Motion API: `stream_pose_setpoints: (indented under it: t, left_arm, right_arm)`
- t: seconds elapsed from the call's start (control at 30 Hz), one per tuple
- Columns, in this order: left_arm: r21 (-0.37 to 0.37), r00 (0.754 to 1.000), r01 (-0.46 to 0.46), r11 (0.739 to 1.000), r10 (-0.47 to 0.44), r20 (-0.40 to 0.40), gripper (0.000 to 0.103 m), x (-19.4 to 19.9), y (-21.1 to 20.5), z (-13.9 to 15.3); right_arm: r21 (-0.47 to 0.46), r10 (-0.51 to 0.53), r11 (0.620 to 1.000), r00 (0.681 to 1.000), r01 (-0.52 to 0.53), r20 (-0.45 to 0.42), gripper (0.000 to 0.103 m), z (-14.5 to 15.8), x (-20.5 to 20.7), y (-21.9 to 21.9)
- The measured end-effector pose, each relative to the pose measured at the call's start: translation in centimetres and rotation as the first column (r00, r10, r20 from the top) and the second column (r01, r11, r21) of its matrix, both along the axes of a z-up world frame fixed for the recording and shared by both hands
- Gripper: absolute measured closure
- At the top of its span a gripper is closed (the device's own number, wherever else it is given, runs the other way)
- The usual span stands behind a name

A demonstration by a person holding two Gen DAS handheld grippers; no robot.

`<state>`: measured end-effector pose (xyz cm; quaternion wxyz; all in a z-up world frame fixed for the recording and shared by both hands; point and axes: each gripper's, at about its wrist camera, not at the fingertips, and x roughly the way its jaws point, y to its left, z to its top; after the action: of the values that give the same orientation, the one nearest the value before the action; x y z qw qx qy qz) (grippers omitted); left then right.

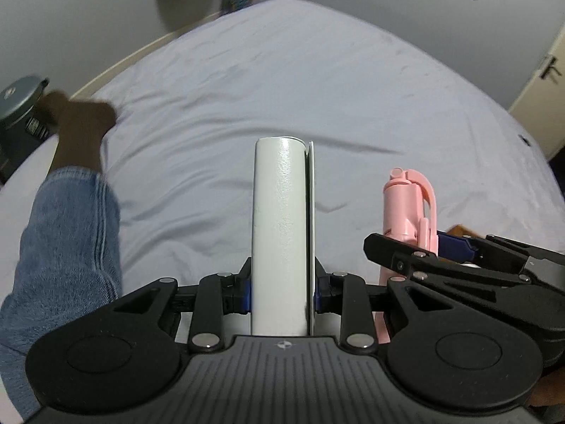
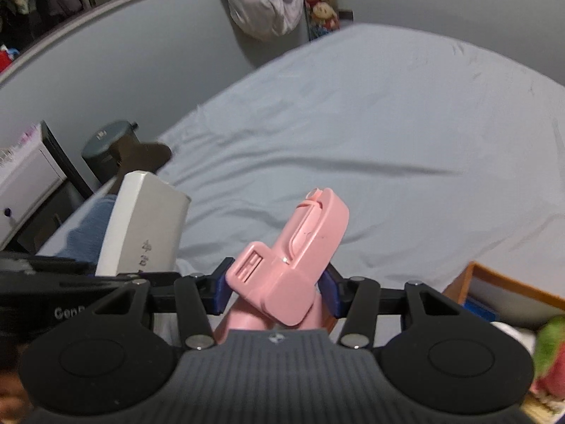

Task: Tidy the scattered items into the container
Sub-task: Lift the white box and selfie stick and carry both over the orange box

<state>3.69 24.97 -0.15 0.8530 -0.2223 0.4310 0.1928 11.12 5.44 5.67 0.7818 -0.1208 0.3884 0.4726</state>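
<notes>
My left gripper is shut on a white book, spine up, held above the bed; the same white book shows at the left of the right wrist view. My right gripper is shut on a pink plastic clip-like gadget, tilted up to the right. That pink gadget and the right gripper sit just right of the book in the left wrist view. A wooden-rimmed container with items inside lies at the lower right.
A pale grey bedsheet fills both views. A person's leg in jeans with a brown sock rests at the left. A dark round bin and white drawers stand beside the bed. A green-and-red soft item sits at the right edge.
</notes>
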Motion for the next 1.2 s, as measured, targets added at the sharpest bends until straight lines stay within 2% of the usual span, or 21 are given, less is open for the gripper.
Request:
stream_pose_setpoints:
  t: [0.17, 0.3, 0.5, 0.63, 0.8, 0.9, 1.07, 1.2]
  left_arm:
    - [0.02, 0.992, 0.097, 0.995, -0.098, 0.074, 0.07, 0.7, -3.2, 3.3]
    - [0.008, 0.972, 0.201, 0.98, -0.2, 0.122, 0.07, 1.8, -6.1, 5.0]
    - [-0.039, 0.913, 0.379, 0.924, -0.367, 0.181, 0.07, 4.6, -11.0, 5.9]
    - [-0.082, 0.871, 0.469, 0.879, -0.446, 0.206, 0.07, 7.0, -13.9, 4.9]
    - [-0.166, 0.829, 0.549, 0.819, -0.508, 0.233, 0.07, 10.4, -18.3, 2.6]
    - [-0.195, 0.816, 0.573, 0.796, -0.532, 0.229, 0.07, 12.2, -20.3, 0.5]
    - [-0.216, 0.814, 0.58, 0.785, -0.548, 0.194, 0.07, 13.9, -22.1, -2.3]
    - [-0.194, 0.814, 0.58, 0.791, -0.555, 0.172, 0.07, 14.1, -22.8, -2.9]
  right_arm:
    - [0.064, 0.013, 0.998, 0.997, -0.018, 0.07, 0.05, 3.3, -0.2, -4.2]
    - [0.1, 0.009, 0.995, 0.994, -0.02, 0.108, 0.05, 5.6, 0.3, -8.3]
    - [0.098, -0.011, 0.995, 0.985, -0.006, 0.174, 0.05, 8.0, 1.2, -14.9]
    - [0.043, -0.033, 0.999, 0.97, 0.023, 0.24, 0.05, 8.4, 2.1, -19.2]
    - [-0.069, -0.081, 0.992, 0.953, 0.105, 0.291, 0.05, 6.9, 4.0, -24.3]
    - [-0.146, -0.099, 0.978, 0.946, 0.15, 0.308, 0.05, 4.7, 5.5, -26.2]
    - [-0.236, -0.127, 0.952, 0.954, 0.195, 0.273, 0.05, 0.0, 7.3, -27.2]
    - [-0.31, -0.103, 0.929, 0.945, 0.203, 0.31, 0.05, -3.3, 7.4, -26.4]
